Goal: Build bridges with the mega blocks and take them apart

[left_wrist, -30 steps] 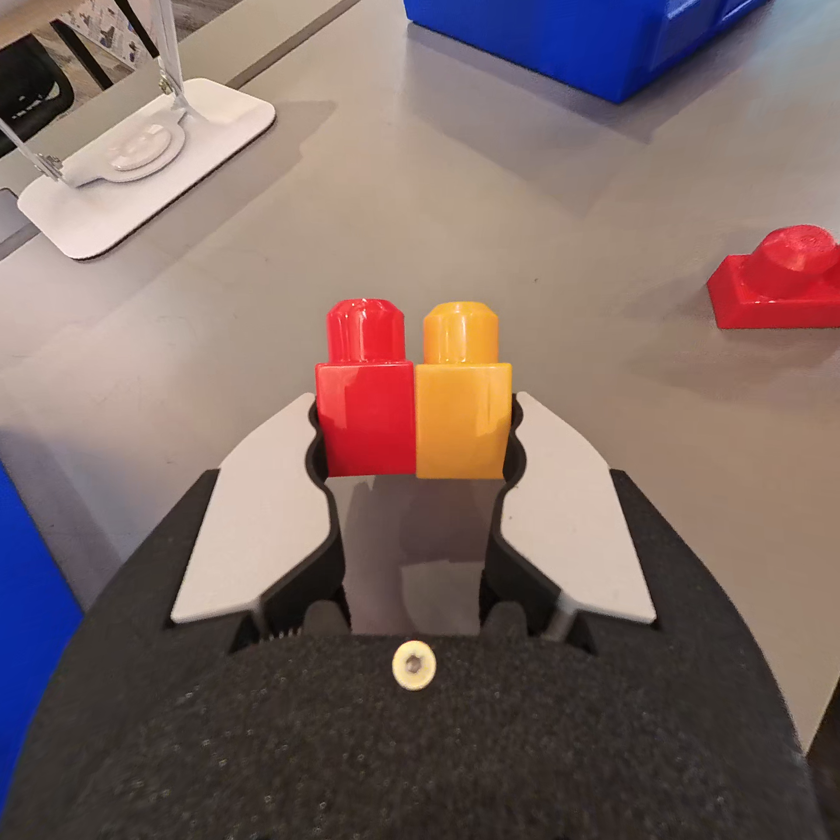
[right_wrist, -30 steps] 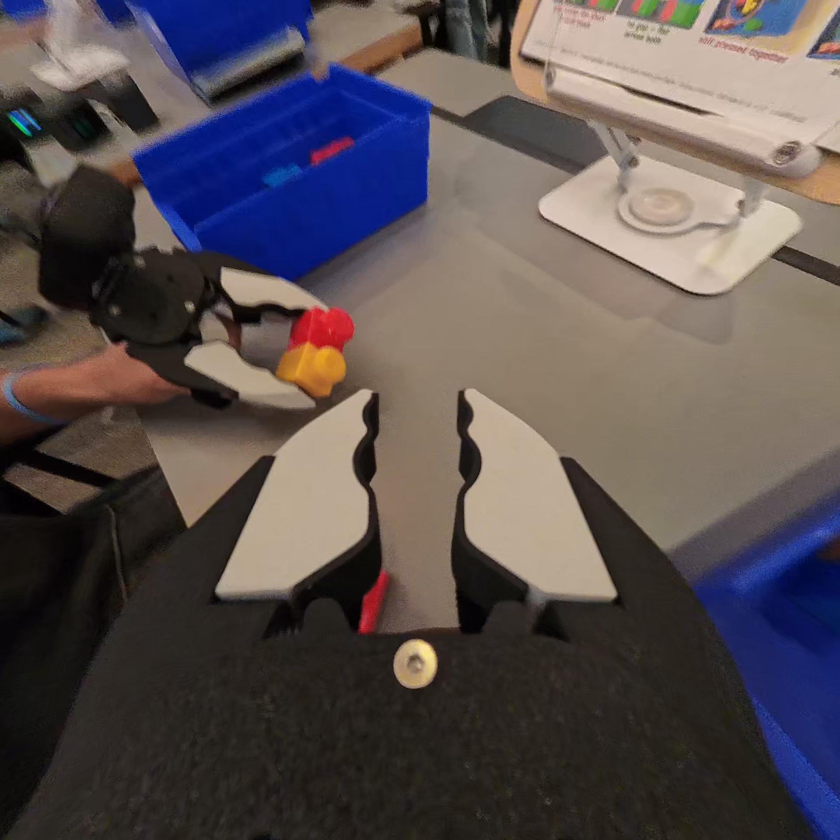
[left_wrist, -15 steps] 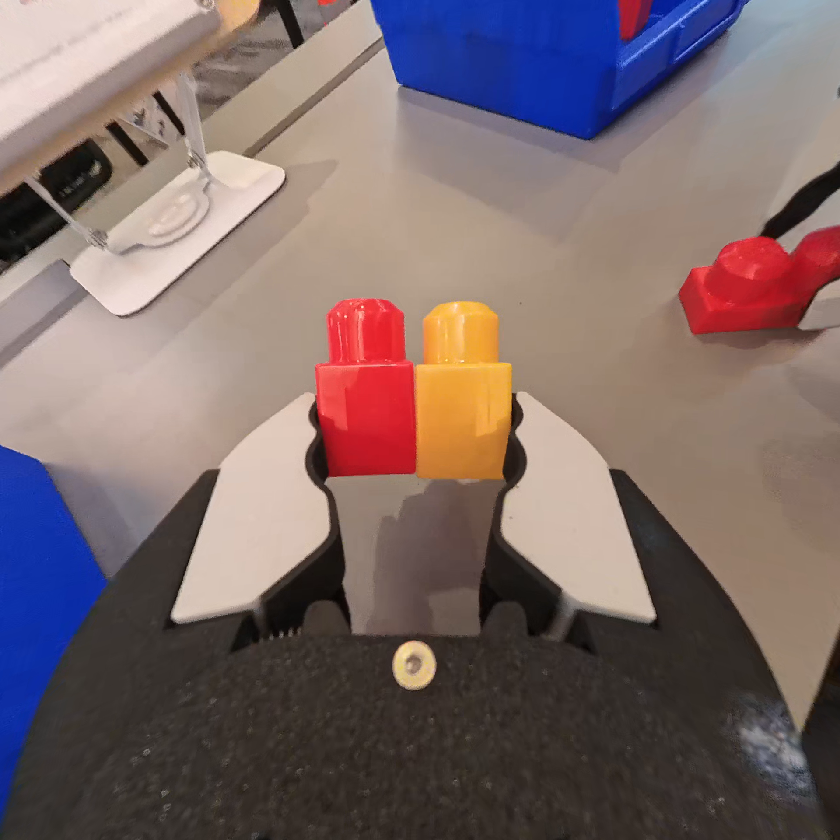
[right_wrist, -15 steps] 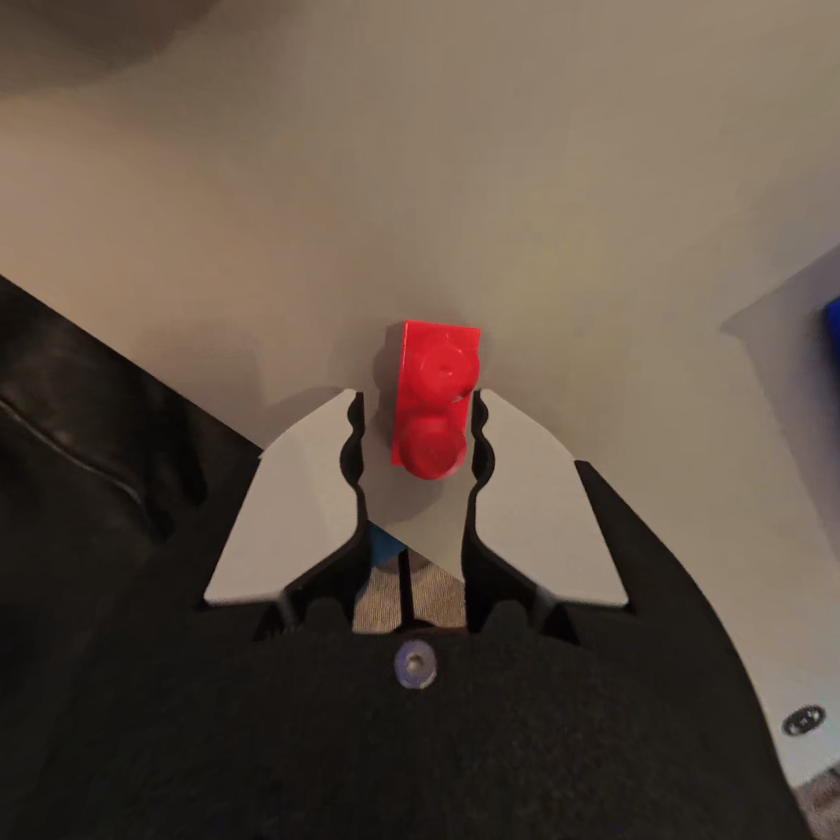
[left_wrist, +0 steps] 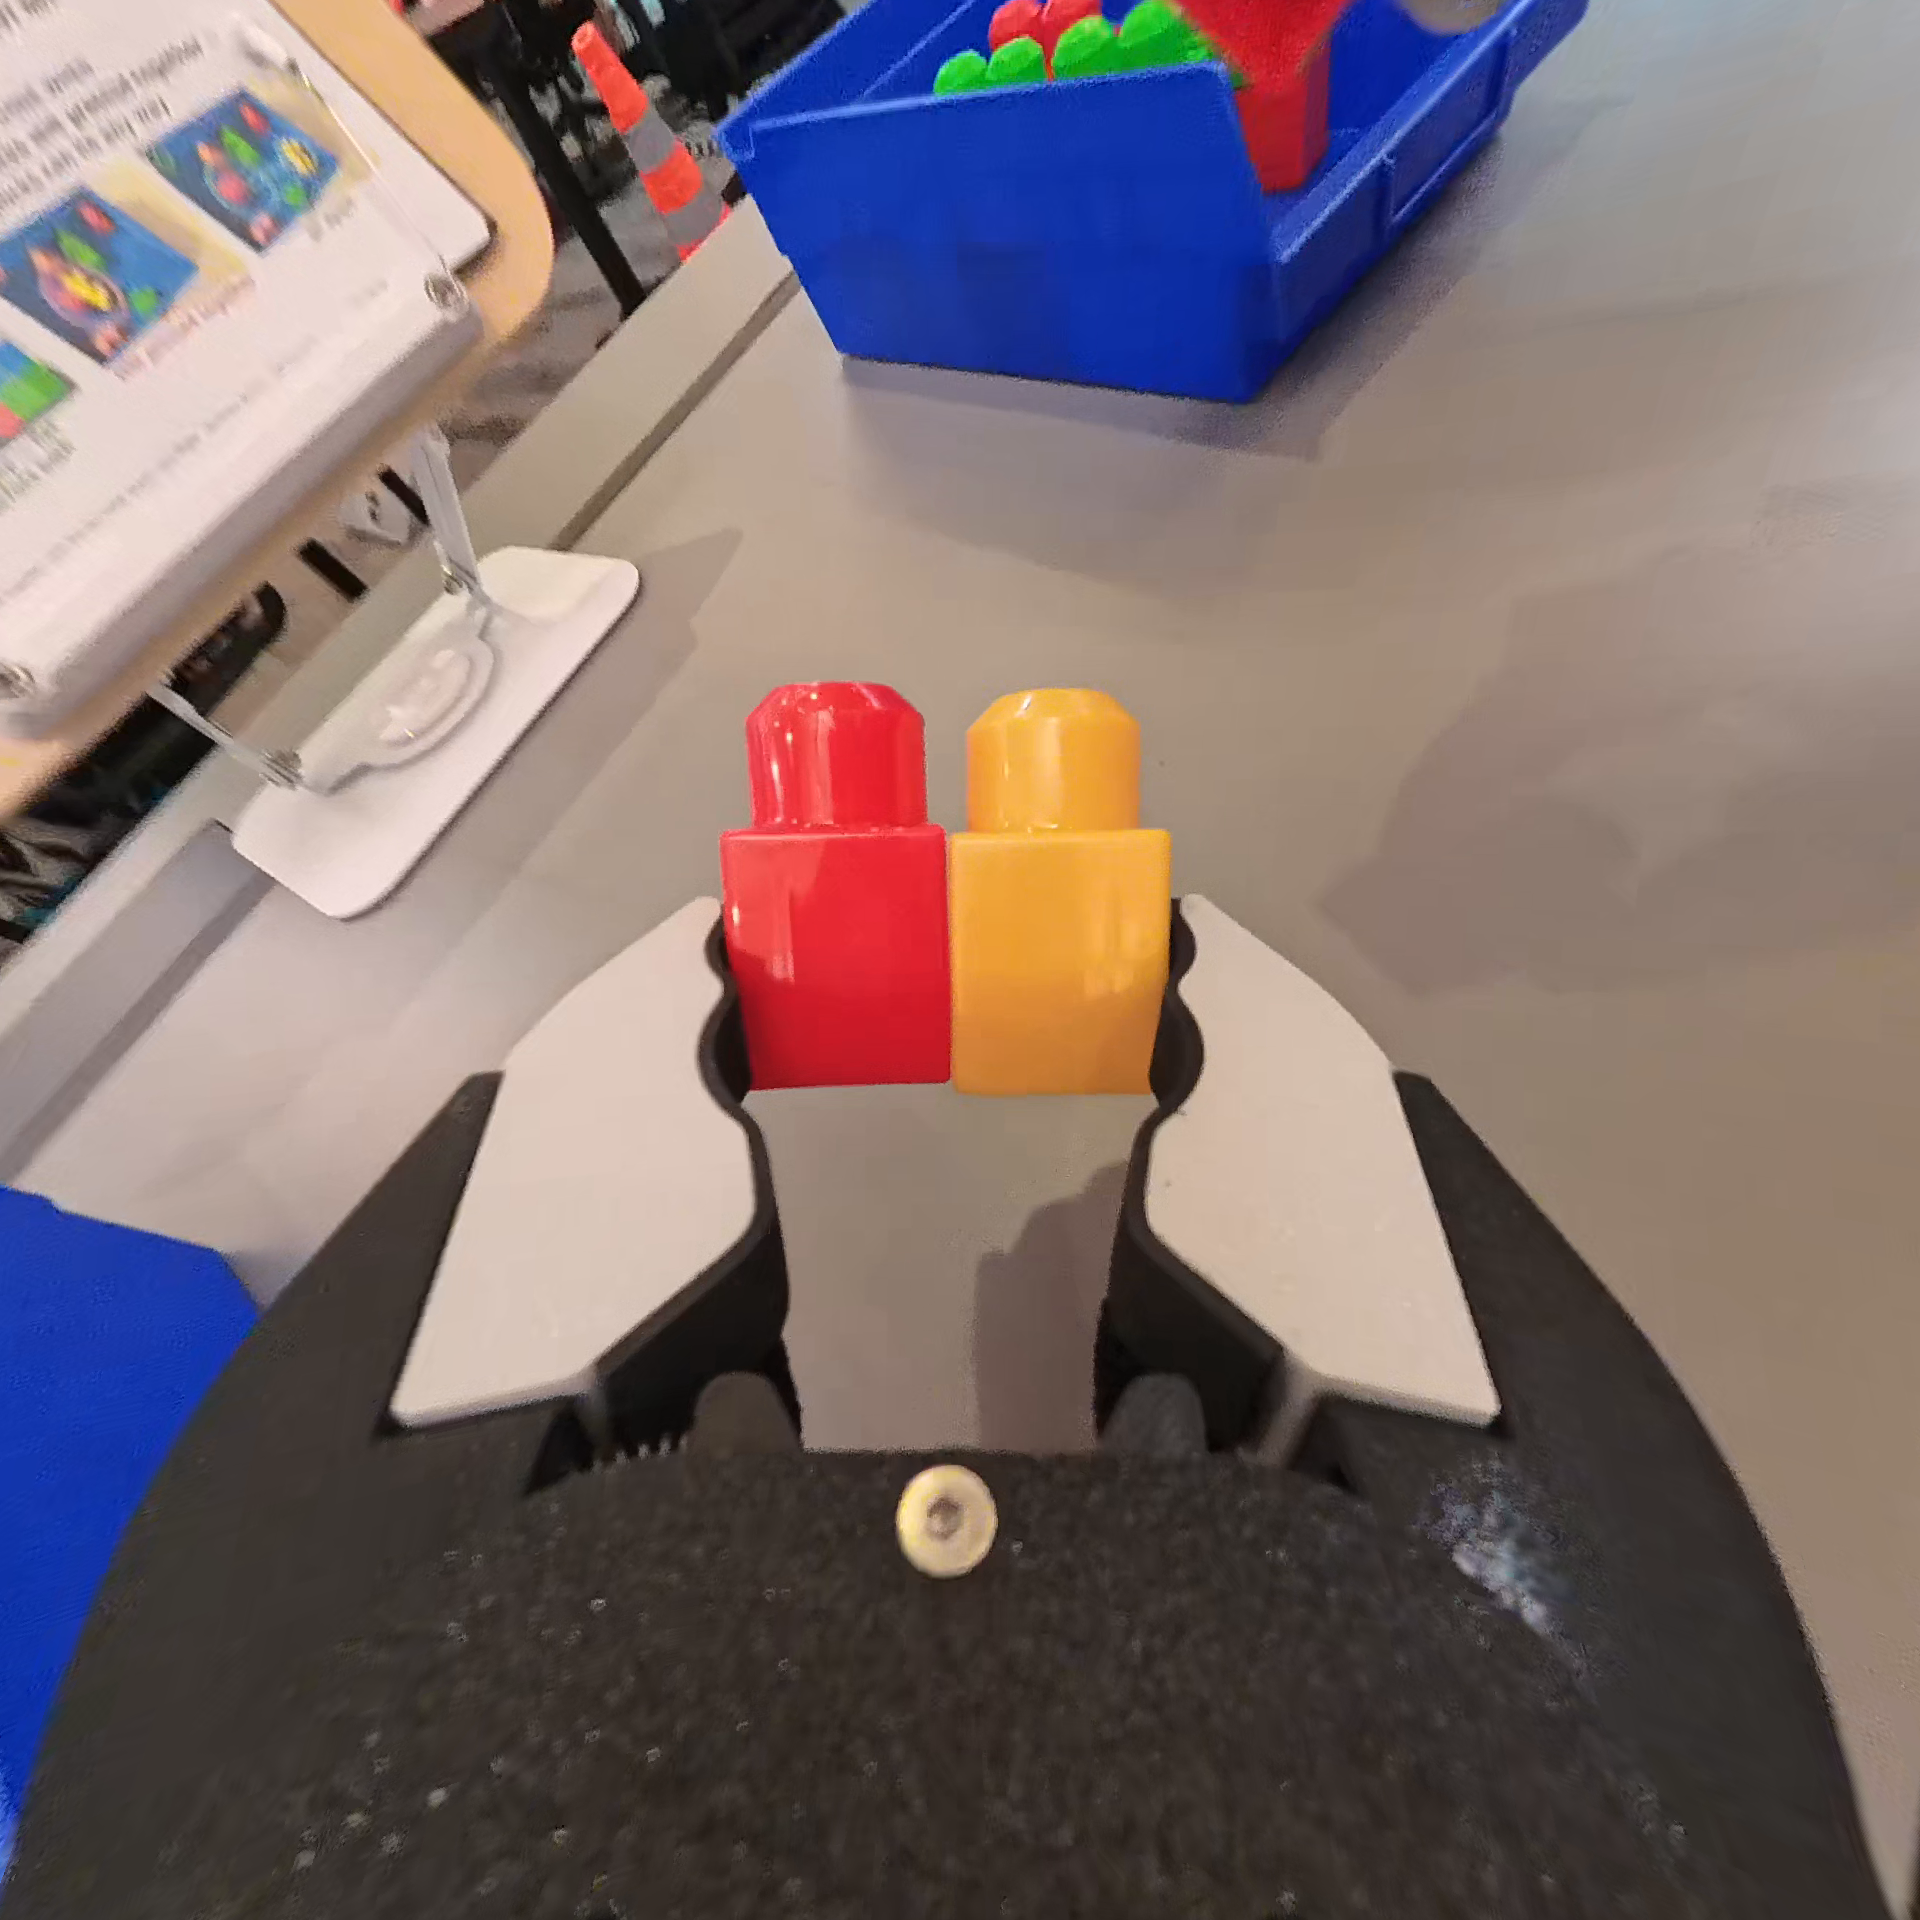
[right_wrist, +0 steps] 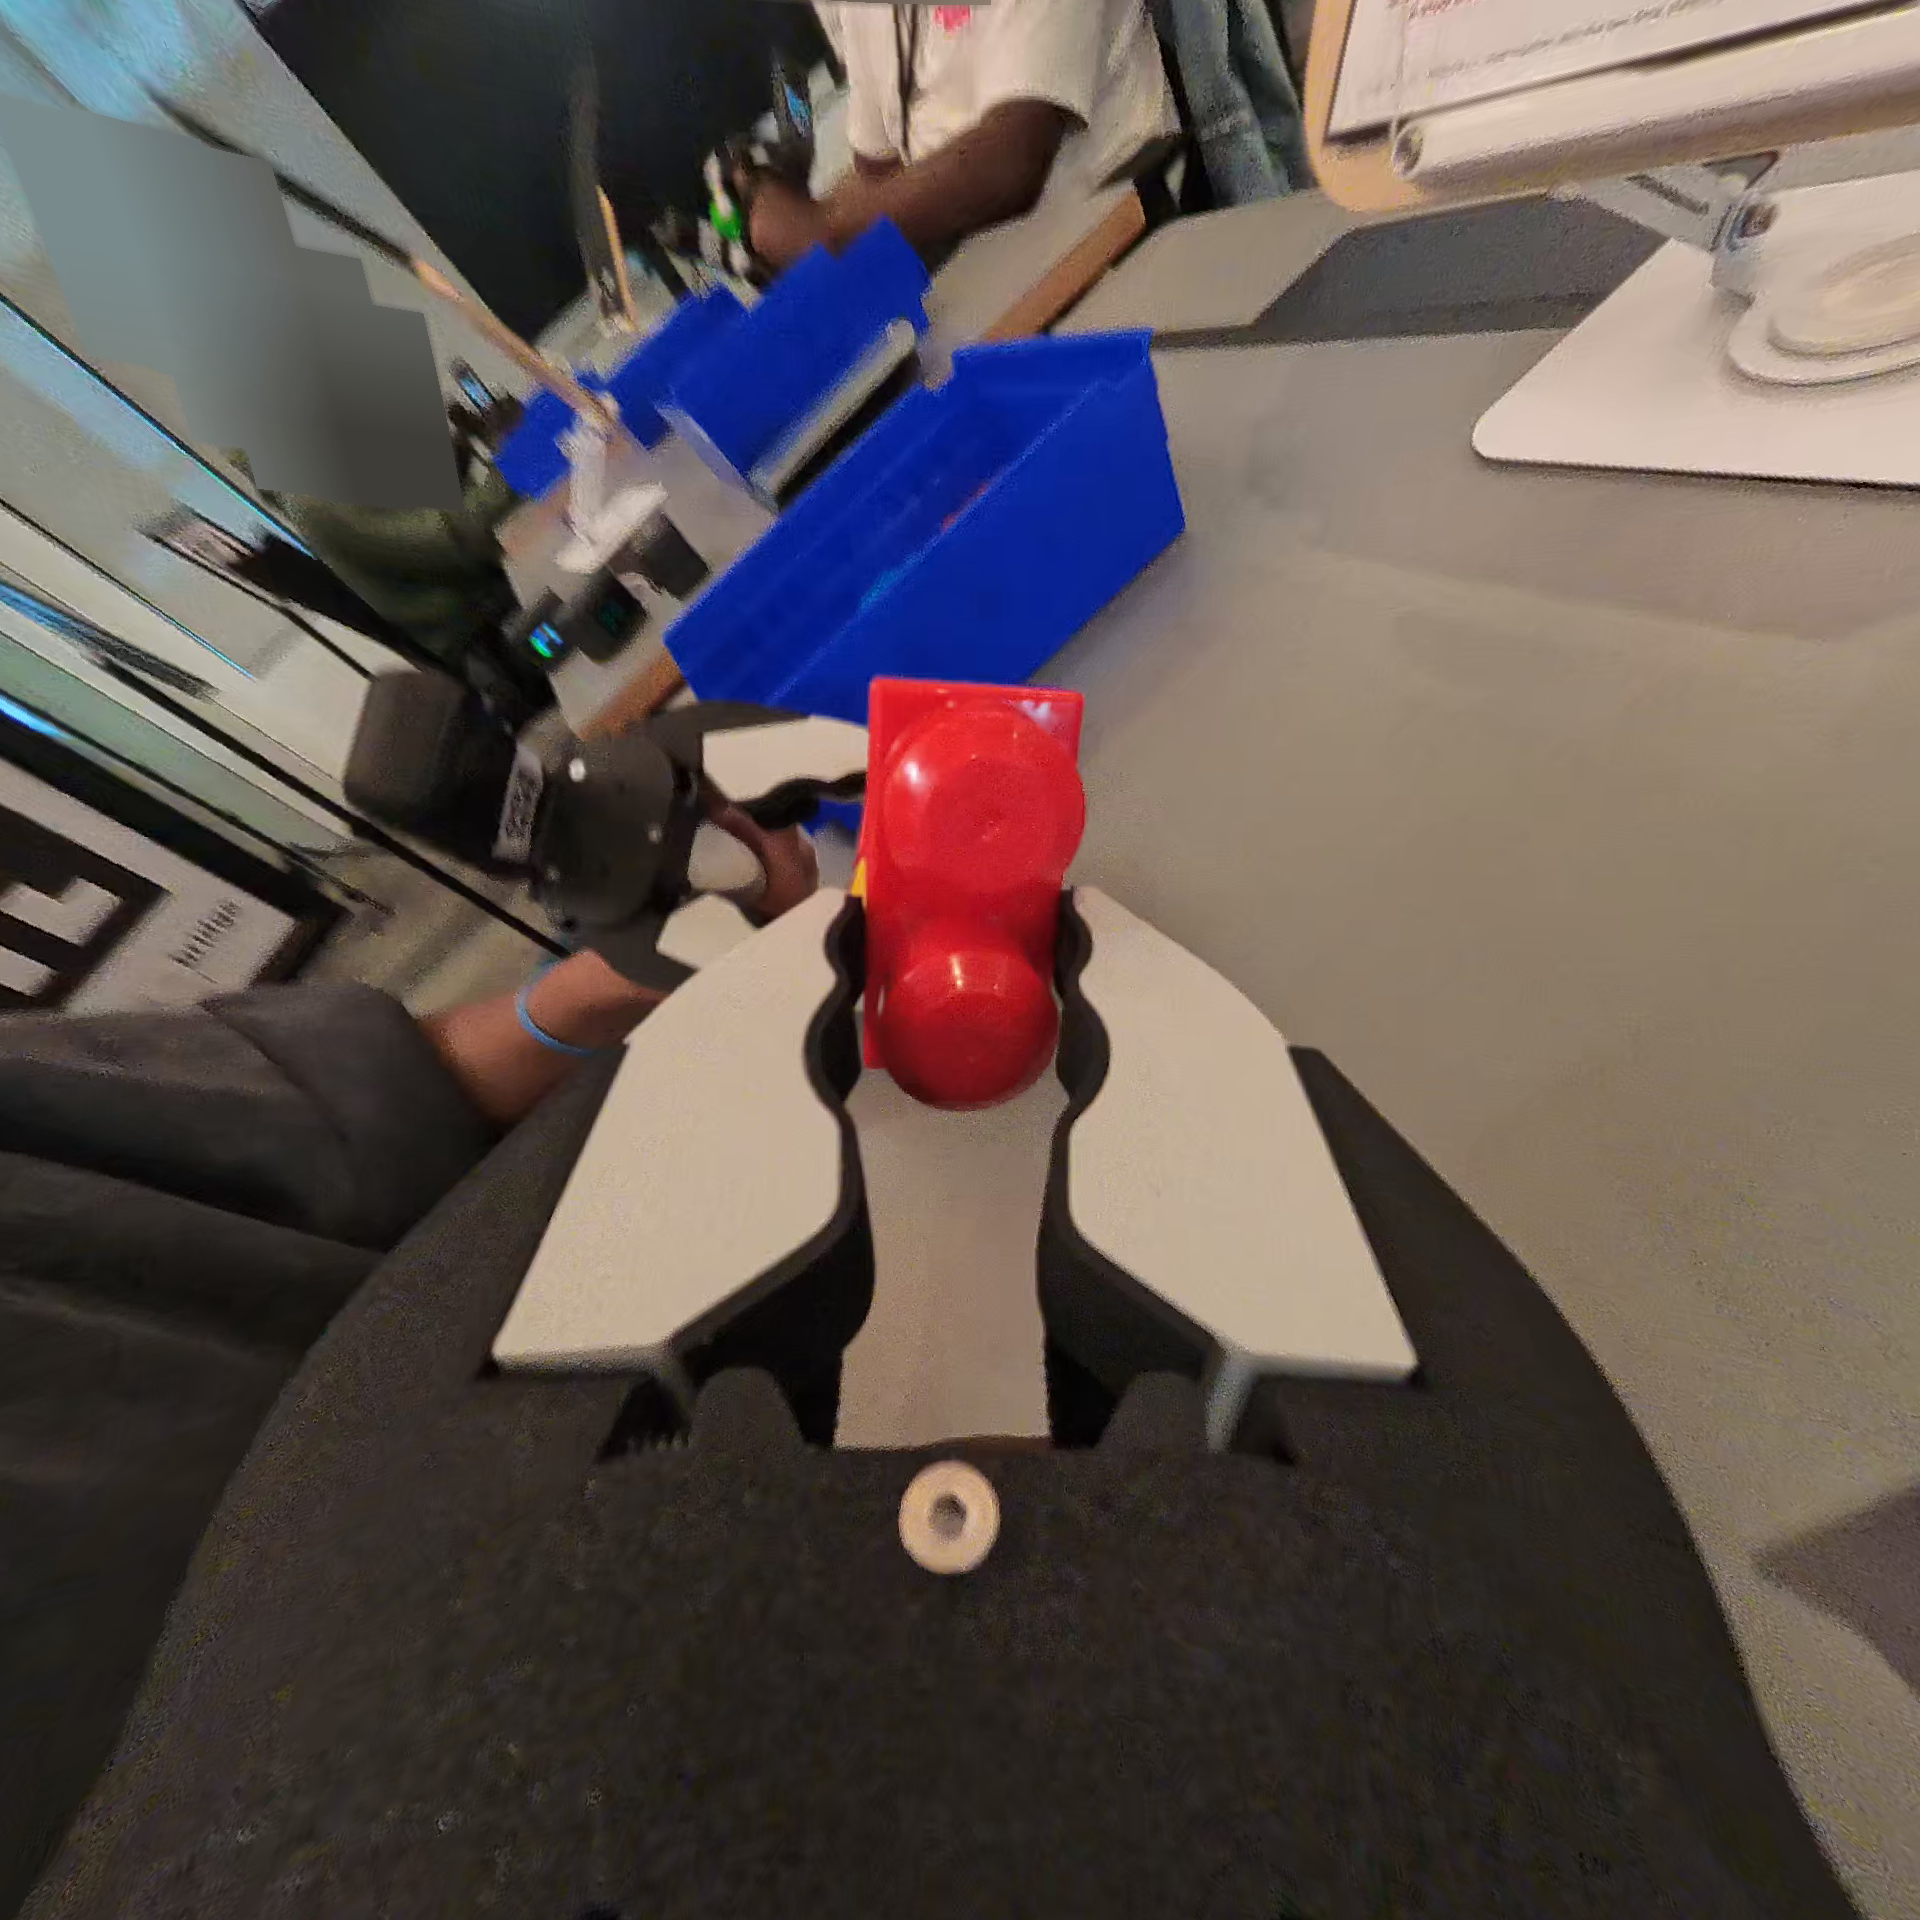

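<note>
the right gripper (right_wrist: 961,997) has lifted the red plate (right_wrist: 971,883) off the surface, clamped at frame centre; the left gripper (left_wrist: 948,987) pinches red block (left_wrist: 836,956) and orange block (left_wrist: 1055,961) together. light, stiff, glossy: grip flat sides.

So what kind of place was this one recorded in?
Probably a shared workroom or data-collection lab, not a home: a grey worktable with blue parts bins, an instruction sheet on a stand, and another person seated at a neighbouring bench with similar bins.
</note>
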`<state>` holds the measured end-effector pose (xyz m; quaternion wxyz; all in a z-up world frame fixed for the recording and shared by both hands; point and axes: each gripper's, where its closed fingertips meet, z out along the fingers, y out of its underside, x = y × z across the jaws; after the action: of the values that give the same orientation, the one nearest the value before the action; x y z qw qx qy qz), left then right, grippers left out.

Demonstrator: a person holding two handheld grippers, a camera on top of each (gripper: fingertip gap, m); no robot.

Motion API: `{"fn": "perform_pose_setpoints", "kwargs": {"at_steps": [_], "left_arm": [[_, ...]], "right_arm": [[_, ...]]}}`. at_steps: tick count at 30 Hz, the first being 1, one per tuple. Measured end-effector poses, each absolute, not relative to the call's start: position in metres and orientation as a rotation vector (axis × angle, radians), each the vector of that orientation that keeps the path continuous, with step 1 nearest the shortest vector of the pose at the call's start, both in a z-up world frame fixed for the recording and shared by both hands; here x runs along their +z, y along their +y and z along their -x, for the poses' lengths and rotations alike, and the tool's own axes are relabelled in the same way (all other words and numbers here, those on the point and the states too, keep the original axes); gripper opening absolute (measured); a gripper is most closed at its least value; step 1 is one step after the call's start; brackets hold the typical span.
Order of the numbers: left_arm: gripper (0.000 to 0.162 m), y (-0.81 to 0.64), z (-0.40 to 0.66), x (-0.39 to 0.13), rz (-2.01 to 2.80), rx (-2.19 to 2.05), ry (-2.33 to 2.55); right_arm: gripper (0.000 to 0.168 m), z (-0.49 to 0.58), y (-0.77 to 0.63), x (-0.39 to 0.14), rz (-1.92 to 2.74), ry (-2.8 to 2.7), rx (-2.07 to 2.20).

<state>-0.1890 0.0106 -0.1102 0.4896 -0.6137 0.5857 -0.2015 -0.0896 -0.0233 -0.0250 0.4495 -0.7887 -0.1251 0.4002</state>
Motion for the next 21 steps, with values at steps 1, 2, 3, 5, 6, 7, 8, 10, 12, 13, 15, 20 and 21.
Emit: {"fn": "perform_pose_setpoints", "kwargs": {"at_steps": [1, 2, 3, 5, 6, 7, 8, 10, 12, 13, 15, 20, 21], "left_arm": [[0.076, 0.012, 0.188, -0.106, 1.459, -0.462, 1.436], [0.075, 0.014, 0.187, -0.102, 1.426, -0.432, 1.448], [0.075, 0.015, 0.185, -0.097, 1.394, -0.407, 1.460], [0.075, 0.015, 0.180, -0.089, 1.342, -0.384, 1.492], [0.075, 0.015, 0.178, -0.088, 1.325, -0.377, 1.510], [0.075, 0.014, 0.176, -0.087, 1.314, -0.370, 1.529], [0.075, 0.013, 0.173, -0.088, 1.307, -0.362, 1.548], [0.075, 0.013, 0.170, -0.091, 1.300, -0.334, 1.562], [0.075, 0.012, 0.166, -0.096, 1.297, -0.310, 1.580], [0.075, 0.011, 0.165, -0.098, 1.290, -0.296, 1.588], [0.075, 0.010, 0.164, -0.101, 1.285, -0.275, 1.596], [0.075, 0.003, 0.163, -0.108, 1.294, -0.320, 1.619], [0.075, 0.002, 0.163, -0.110, 1.297, -0.326, 1.630]], "right_arm": [[0.035, 0.089, -0.016, -0.024, 1.933, -0.298, 1.043], [0.035, 0.091, -0.011, -0.025, 1.923, -0.298, 1.106], [0.035, 0.095, -0.007, -0.029, 1.922, -0.299, 1.154], [0.035, 0.110, 0.000, -0.041, 1.939, -0.343, 1.196], [0.035, 0.118, 0.001, -0.048, 1.951, -0.372, 1.205], [0.035, 0.125, 0.000, -0.052, 1.940, -0.401, 1.221], [0.035, 0.133, -0.002, -0.054, 1.930, -0.426, 1.246], [0.035, 0.140, -0.003, -0.062, 1.950, -0.455, 1.234], [0.035, 0.144, -0.003, -0.066, 1.958, -0.462, 1.214], [0.035, 0.146, -0.003, -0.069, 1.966, -0.471, 1.207], [0.034, 0.150, -0.006, -0.079, 2.016, -0.506, 1.191], [0.034, 0.156, -0.011, -0.094, 2.056, -0.526, 1.193], [0.034, 0.157, -0.011, -0.097, 2.065, -0.523, 1.205]]}}
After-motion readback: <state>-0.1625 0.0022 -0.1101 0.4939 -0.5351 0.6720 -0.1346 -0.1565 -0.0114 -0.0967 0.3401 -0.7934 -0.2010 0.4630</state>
